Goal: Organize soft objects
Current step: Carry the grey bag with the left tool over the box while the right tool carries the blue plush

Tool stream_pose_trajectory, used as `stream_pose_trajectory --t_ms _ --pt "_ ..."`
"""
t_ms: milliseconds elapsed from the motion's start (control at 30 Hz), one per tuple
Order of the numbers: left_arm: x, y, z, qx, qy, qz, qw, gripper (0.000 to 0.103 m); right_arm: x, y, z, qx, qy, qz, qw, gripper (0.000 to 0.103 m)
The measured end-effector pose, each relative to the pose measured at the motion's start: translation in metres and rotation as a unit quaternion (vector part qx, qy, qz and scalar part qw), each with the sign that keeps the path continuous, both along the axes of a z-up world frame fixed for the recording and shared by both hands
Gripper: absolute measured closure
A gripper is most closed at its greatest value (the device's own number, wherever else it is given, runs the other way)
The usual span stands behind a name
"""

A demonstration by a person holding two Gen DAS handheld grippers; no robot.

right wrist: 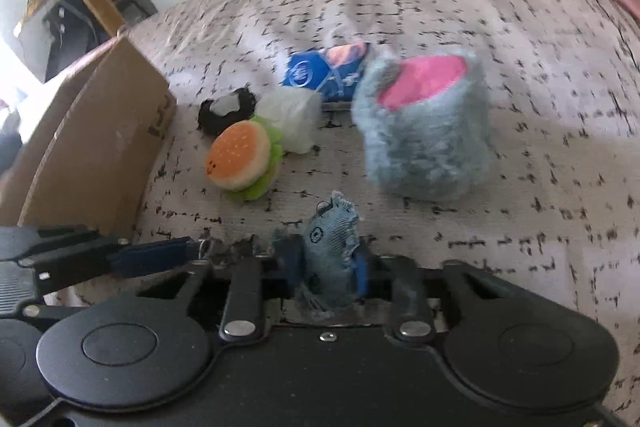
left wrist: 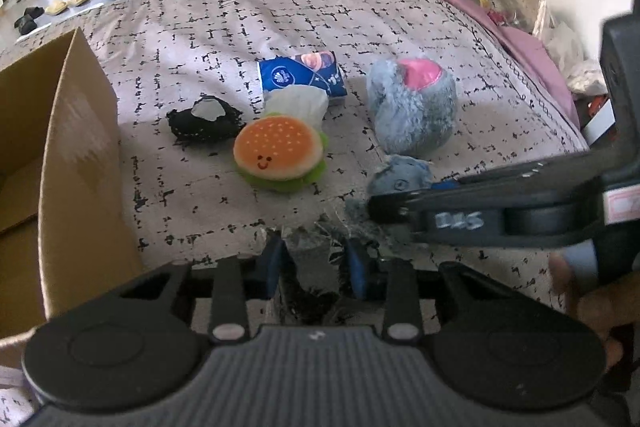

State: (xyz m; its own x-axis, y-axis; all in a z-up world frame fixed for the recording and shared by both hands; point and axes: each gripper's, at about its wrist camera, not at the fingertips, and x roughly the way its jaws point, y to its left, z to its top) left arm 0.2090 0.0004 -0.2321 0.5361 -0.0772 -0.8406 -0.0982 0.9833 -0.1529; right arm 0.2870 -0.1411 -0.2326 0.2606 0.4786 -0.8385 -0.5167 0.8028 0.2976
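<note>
Patterned bedspread (right wrist: 440, 7): right gripper (right wrist: 326, 267) clamped on denim toy (right wrist: 330, 247); left gripper (left wrist: 316, 259) pinching bedspread fabric beside it

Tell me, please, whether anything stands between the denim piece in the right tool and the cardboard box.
Partly: the small frayed blue denim piece sits in the right tool, and the left tool lies between it and the open brown cardboard box. The round burger plush stands farther back.
</note>
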Motion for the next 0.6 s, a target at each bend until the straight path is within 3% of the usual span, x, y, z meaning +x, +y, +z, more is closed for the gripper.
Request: stream_pose_trajectory --t_ms 600 --pt "-0.018 -0.004 0.047 -0.004 -0.065 -0.025 0.9976 0.072 -0.027 -0.028 0.047 0.043 -0.056 -0.041 0.997 0.082"
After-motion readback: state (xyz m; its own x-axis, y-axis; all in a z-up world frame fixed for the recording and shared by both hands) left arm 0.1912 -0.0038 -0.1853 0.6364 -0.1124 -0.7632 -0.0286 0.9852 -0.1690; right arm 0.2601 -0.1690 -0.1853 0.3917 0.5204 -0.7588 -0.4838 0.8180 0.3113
